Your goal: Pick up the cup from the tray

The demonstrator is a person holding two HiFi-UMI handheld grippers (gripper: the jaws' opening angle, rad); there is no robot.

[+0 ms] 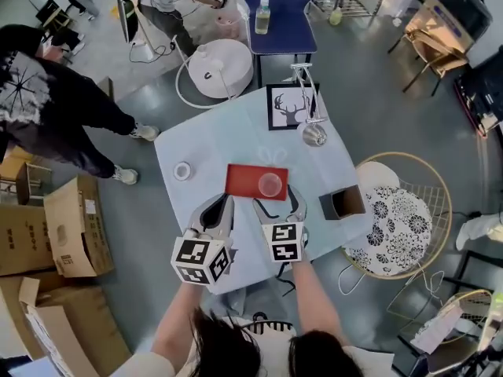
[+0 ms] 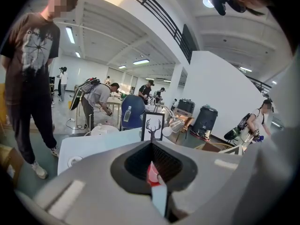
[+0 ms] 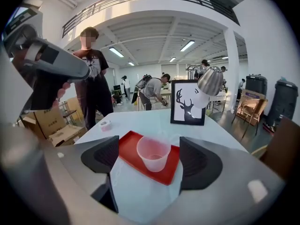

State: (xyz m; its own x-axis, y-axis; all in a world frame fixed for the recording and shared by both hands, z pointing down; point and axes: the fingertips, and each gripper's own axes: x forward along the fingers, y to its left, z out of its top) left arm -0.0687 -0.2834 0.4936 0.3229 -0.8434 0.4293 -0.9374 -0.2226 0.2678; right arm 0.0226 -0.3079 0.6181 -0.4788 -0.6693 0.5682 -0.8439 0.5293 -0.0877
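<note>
Hovering over the near edge of the desk (image 1: 224, 144), the right gripper (image 1: 277, 204) held its fingers spread wide, pinching nothing. The cup (image 1: 269, 184) stood upright, mouth up, just ahead at the gripper's twelve o'clock, on the right half of the red tray (image 1: 240, 181). In the right gripper view the cup sat centred in the gap, with one finger at its nine o'clock and the other at its three, neither touching it. The left gripper (image 1: 224, 204), fingers pressed together on nothing, lay at the tray's seven o'clock. The right hand looked nearer and already aligned, so a short straight advance would probably bring the cup's wall between the fingers.
</note>
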